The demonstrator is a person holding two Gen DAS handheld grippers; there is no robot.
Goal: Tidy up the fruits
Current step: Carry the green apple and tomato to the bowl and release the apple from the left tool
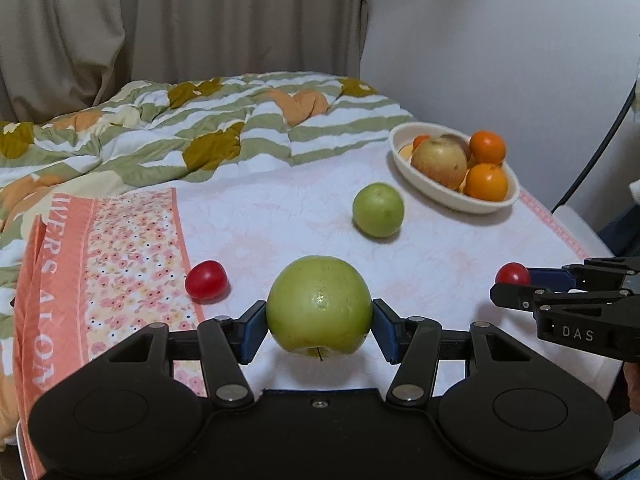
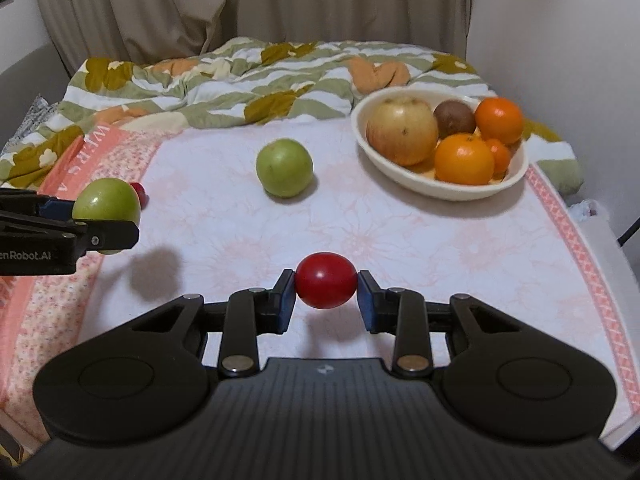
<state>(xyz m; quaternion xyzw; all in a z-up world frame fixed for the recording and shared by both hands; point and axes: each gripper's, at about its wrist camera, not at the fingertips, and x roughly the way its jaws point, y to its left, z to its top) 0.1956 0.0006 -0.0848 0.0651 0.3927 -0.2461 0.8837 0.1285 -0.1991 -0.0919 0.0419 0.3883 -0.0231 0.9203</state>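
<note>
My left gripper is shut on a large green apple and holds it above the cloth; the apple shows at the left of the right wrist view. My right gripper is shut on a small red tomato, raised above the cloth; it shows at the right of the left wrist view. A smaller green fruit lies on the cloth. Another red tomato lies at the left. A cream bowl holds an apple, oranges and a kiwi.
A pale floral cloth covers the table, with an orange flowered border at the left. A rumpled green-striped quilt lies behind it. Curtains and a white wall stand at the back. A dark cable runs at the right.
</note>
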